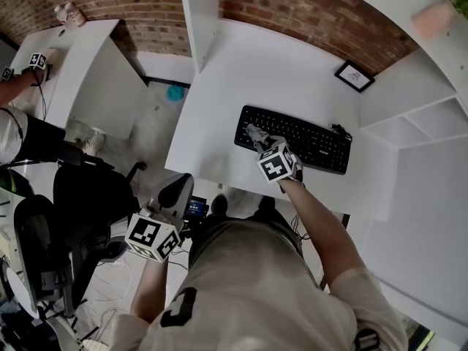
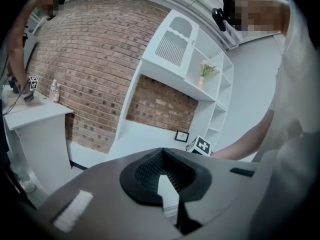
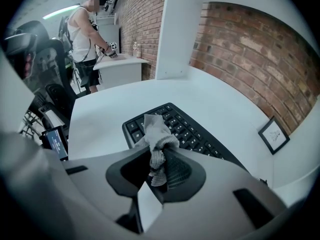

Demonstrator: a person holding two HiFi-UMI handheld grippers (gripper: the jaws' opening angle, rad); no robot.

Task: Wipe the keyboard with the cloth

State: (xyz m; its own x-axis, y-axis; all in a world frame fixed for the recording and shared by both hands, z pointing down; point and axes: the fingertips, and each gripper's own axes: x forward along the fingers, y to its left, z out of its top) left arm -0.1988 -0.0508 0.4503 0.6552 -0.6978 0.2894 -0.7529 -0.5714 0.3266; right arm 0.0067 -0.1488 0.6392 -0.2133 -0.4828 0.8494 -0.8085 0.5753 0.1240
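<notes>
Open desk (image 1: 245,72) beyond keyboard (image 1: 311,140)

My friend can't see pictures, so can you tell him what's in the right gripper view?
The right gripper is shut on a grey cloth, holding it at one end of a black keyboard on a white desk. A small framed picture stands by the brick wall, and a person works at another desk far behind.

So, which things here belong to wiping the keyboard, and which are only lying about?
For the job:
- keyboard
- cloth
- right gripper, shut on the cloth
- white desk under the keyboard

Lying about:
- picture frame
- left gripper, shut on nothing, held off the desk
- bottle on the side table
- office chair
</notes>
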